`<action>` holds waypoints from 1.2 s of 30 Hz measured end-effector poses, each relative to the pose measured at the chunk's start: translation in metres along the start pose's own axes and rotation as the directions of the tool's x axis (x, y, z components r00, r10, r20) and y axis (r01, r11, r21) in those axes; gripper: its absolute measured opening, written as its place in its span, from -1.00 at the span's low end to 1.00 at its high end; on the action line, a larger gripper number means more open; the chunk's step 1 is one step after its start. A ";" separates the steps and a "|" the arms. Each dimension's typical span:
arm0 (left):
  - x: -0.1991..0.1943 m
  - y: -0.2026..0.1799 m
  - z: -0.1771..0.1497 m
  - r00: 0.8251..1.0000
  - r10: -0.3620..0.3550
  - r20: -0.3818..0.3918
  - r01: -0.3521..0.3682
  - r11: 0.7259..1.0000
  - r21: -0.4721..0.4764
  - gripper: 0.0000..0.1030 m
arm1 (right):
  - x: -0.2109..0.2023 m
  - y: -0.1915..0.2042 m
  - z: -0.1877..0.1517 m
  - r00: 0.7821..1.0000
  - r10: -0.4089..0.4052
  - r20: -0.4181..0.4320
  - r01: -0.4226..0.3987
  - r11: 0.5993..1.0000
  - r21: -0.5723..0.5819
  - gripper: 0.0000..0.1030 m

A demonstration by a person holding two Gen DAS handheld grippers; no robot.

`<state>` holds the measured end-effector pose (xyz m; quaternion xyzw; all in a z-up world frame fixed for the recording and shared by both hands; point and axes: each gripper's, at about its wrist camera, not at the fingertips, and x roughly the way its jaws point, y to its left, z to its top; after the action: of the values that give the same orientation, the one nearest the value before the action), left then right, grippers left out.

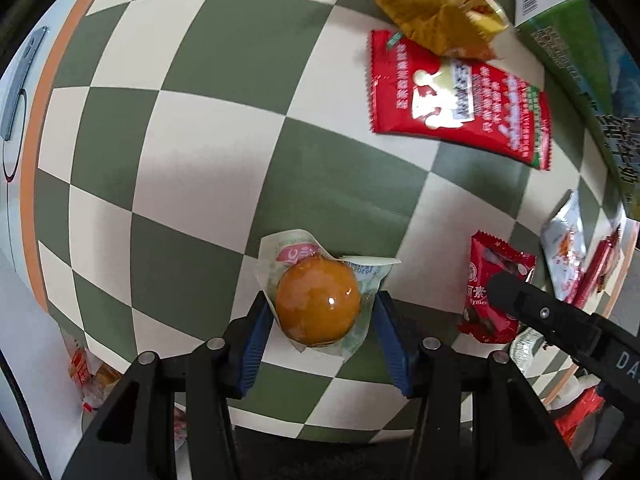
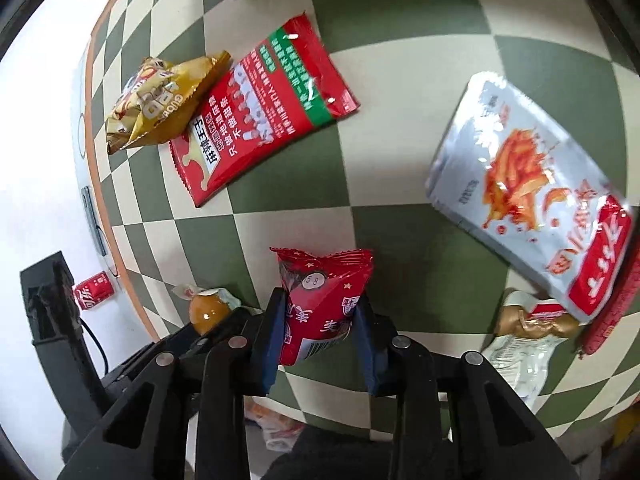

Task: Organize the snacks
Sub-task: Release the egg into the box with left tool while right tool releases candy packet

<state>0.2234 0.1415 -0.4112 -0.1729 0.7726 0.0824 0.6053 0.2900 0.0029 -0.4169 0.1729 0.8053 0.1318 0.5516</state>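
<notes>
Two grips: left gripper [image 1: 318, 312] clamps the egg [image 1: 316, 300]; right gripper [image 2: 320, 328] pinches the red pouch [image 2: 320, 304].
Pouch axis: upright between the pads, crimped end away from the camera.
Surface: green-and-cream checked cloth [image 1: 200, 140], orange-edged.
Egg: round, amber, glossy, in clear wrap, left of the pouch.

Gold bag [image 2: 160, 108] overlapping flat packet [image 2: 264, 120] on checkered cloth [image 2: 280, 224].

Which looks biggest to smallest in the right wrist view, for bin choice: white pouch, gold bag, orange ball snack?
1. white pouch, though it lies nearer the camera.
2. gold bag.
3. orange ball snack, partly hidden by the other gripper.
</notes>
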 end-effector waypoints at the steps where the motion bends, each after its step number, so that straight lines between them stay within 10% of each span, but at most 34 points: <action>1: -0.008 0.011 0.004 1.000 -0.007 0.003 0.007 1.000 0.002 -0.06 | -0.002 -0.001 -0.001 1.000 0.005 0.003 -0.005 1.000 0.000 -0.34; 11: -0.100 -0.034 -0.002 0.988 -0.106 0.109 0.094 0.989 0.113 -0.06 | -0.071 -0.023 -0.018 0.991 0.088 0.103 -0.084 0.996 -0.039 -0.34; 20: -0.187 -0.156 0.006 0.971 -0.200 0.134 0.145 0.929 0.340 -0.05 | -0.214 -0.040 -0.016 0.957 0.112 0.266 -0.084 0.990 -0.114 -0.34; 28: -0.215 -0.228 0.060 0.972 -0.165 0.168 0.081 0.905 0.417 -0.05 | -0.312 -0.076 0.037 0.913 0.008 0.407 0.028 0.996 -0.081 -0.34; 36: -0.194 -0.255 0.131 0.988 -0.014 0.153 -0.048 0.917 0.396 -0.05 | -0.325 -0.117 0.093 0.915 -0.126 0.383 0.137 0.991 0.000 -0.34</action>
<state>0.4764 -0.0182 -0.2365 -0.0326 0.7259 -0.0581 0.6846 0.4693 -0.2389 -0.2232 0.1333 0.6904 0.0692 0.7077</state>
